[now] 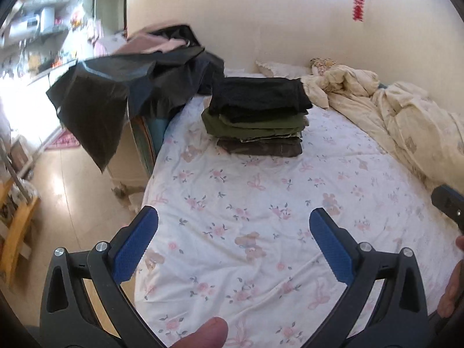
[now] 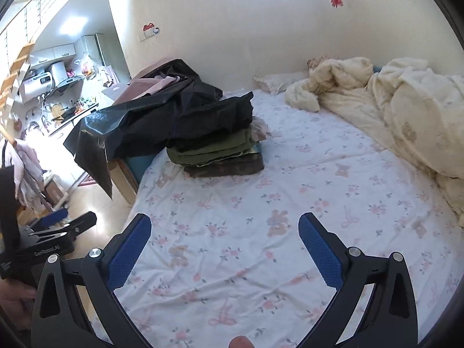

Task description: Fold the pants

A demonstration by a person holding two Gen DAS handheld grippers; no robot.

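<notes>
Both the left gripper [image 1: 233, 220] and right gripper [image 2: 224, 226] hover with fingers wide apart, holding nothing, over bare bed sheet [image 1: 261, 203], the folded pants stack [image 1: 258, 116] upper centre, seemingly near the bed's edge.

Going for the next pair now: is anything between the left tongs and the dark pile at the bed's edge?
Nothing visible blocks it. The left tongs are open over bare floral sheet. The folded stack sits right of the dark unfolded pile, beside the path rather than across it.
</notes>
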